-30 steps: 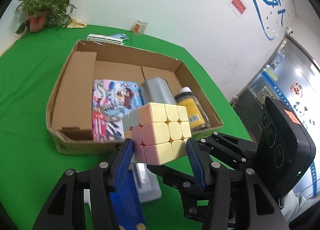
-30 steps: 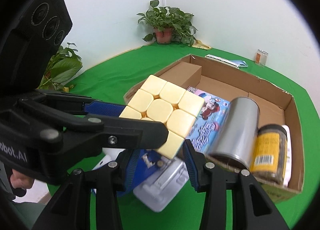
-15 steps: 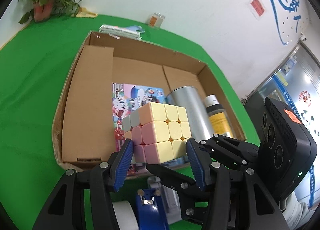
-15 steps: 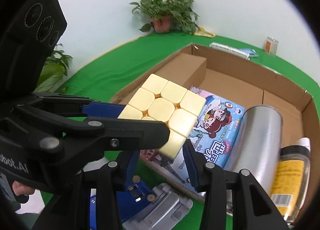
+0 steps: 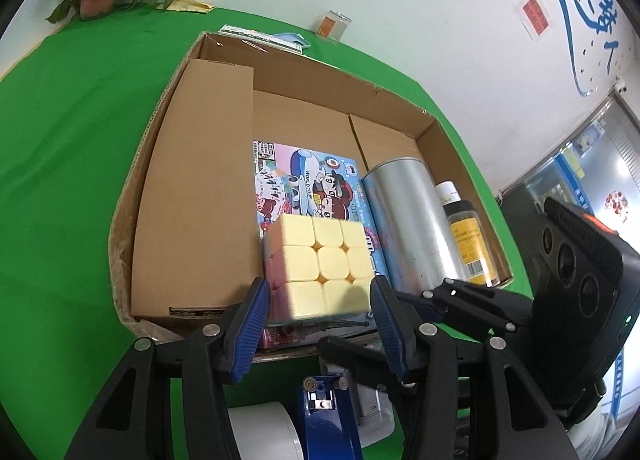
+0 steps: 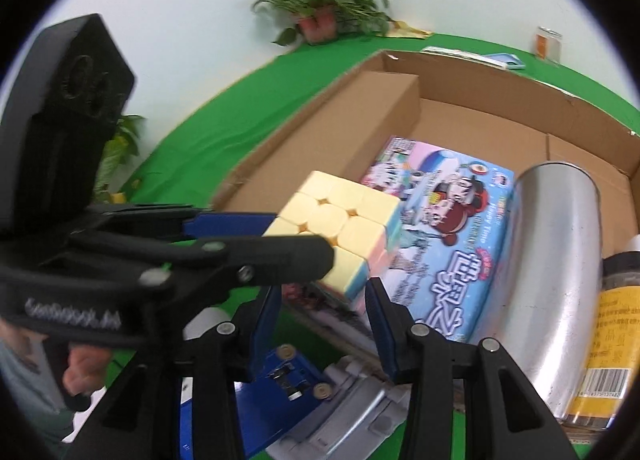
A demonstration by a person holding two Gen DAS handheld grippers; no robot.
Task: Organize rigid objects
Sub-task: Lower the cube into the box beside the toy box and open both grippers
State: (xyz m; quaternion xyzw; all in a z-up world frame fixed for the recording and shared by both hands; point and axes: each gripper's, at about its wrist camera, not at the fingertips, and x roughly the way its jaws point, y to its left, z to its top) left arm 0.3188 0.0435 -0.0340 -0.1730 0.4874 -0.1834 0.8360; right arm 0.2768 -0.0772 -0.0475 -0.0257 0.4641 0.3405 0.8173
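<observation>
A pastel cube point(image 5: 320, 264) with its yellow face turned up sits between the blue pads of my left gripper point(image 5: 320, 308). The jaws are closing and the pad tips touch its two sides. It hangs tilted just above the colourful picture box point(image 5: 304, 180) at the near end of the open cardboard box point(image 5: 320, 72). In the right wrist view the cube point(image 6: 340, 220) is partly hidden behind a left finger. My right gripper point(image 6: 322, 312) stands open close behind and to the right, with nothing gripped.
Inside the cardboard box a silver can point(image 5: 404, 220) and a yellow-labelled jar point(image 5: 466, 236) lie right of the picture box. A folded flap point(image 5: 200, 188) covers its left side. A blue tool point(image 5: 324, 412), a white roll point(image 5: 260, 432) and a grey piece point(image 6: 360, 412) lie on the green cloth below me.
Both grippers moved forward and down over the box's near edge. The cube turned in the left gripper, so its yellow face now shows, and it sank toward the picture box.
</observation>
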